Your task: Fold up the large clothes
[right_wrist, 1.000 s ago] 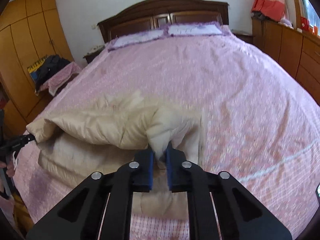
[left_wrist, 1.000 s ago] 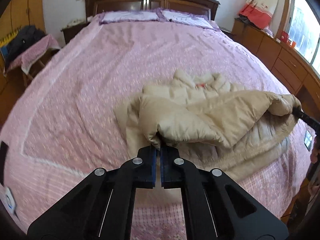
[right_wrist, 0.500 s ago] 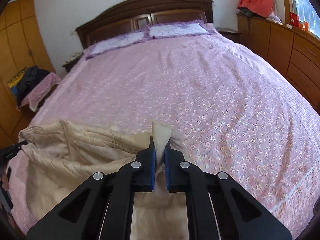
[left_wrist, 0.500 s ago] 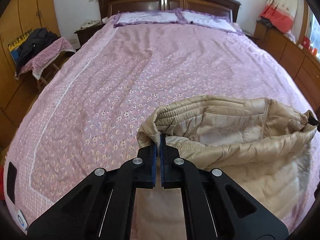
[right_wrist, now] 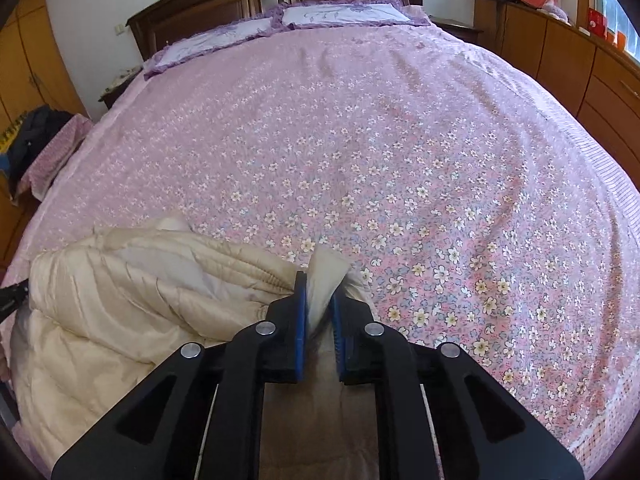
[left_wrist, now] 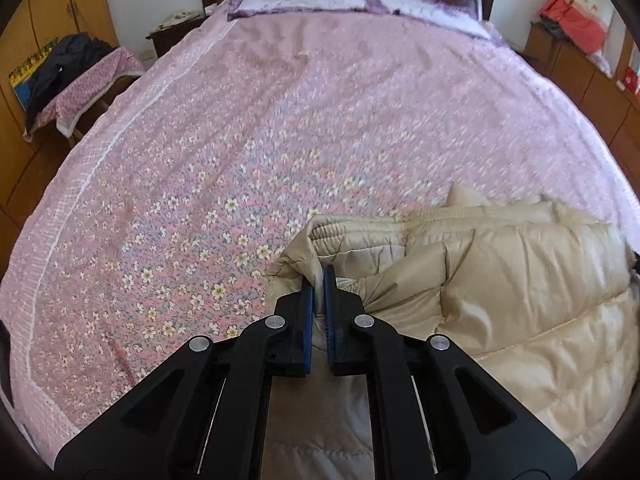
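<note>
Beige quilted jacket [left_wrist: 520, 280], unlabelled

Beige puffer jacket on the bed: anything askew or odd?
Nothing damaged. The beige quilted puffer jacket lies bunched at the near edge of the pink floral bedspread, fold not flat. Left gripper is shut on its edge; right gripper has fabric between its opening jaws.

free: bedspread [right_wrist: 400, 152] ahead, bare to pillows [right_wrist: 340, 14] | blocked: jacket [left_wrist: 520, 280] bunched near edge
</note>
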Demonstrator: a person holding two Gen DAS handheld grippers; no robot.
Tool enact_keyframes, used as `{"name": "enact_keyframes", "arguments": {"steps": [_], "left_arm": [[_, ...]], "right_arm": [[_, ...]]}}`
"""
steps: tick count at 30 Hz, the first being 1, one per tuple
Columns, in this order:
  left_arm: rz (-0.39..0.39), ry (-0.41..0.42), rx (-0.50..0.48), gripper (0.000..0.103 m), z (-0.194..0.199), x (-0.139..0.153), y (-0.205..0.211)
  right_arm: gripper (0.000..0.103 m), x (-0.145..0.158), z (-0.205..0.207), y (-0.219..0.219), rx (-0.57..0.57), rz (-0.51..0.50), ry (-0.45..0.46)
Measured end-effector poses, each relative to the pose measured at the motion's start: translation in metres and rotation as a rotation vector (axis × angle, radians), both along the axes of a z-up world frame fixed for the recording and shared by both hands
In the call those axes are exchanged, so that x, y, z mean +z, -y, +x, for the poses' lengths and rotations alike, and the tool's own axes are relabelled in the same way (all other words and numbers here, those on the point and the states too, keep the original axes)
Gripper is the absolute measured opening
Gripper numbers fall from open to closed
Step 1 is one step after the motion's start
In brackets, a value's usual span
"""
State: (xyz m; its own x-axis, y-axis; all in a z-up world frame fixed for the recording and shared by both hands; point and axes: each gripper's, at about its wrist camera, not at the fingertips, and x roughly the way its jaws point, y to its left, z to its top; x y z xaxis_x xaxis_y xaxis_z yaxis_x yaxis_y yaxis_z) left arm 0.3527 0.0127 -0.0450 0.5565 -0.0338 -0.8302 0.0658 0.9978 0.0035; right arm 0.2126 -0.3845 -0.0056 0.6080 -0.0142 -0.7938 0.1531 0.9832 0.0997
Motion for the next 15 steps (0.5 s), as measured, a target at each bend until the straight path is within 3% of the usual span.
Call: {"name": "enact_keyframes", "arguments": {"steps": [2,3,4,5,6,11,15], "left_arm": [[-0.007,0.010,-0.027,0.011,-0.005,0.009,-0.004],[-0.002,0.021,-0.042,0.020,-0.010,0.015,-0.007],[0.011,0.038,-0.045,0.037,-0.015,0.021,-0.010],[0.026,0.051,-0.039,0.047,-0.018,0.025,-0.013],[0.043,0.076,-0.028,0.059,-0.025,0.032,-0.018],[-0.016,0.083,-0.045,0.061,-0.042,0.045,-0.031],[-0.094,0.051,-0.059,0.068,-0.049,0.034,-0.034]], "right_arm": [[0.023,0.009,-0.006,0.005,0.016,0.019,0.021],[0.031,0.014,-0.010,0.008,0.022,0.028,0.033],[0.052,0.018,-0.013,0.010,0.023,0.035,0.040],[0.065,0.024,-0.020,0.016,0.007,0.034,0.060],[0.072,0.030,-0.025,0.018,-0.005,0.030,0.079],[0.072,0.042,-0.044,0.028,0.030,0.046,0.092],[0.072,0.031,-0.043,0.030,0.055,0.079,0.048]]}}
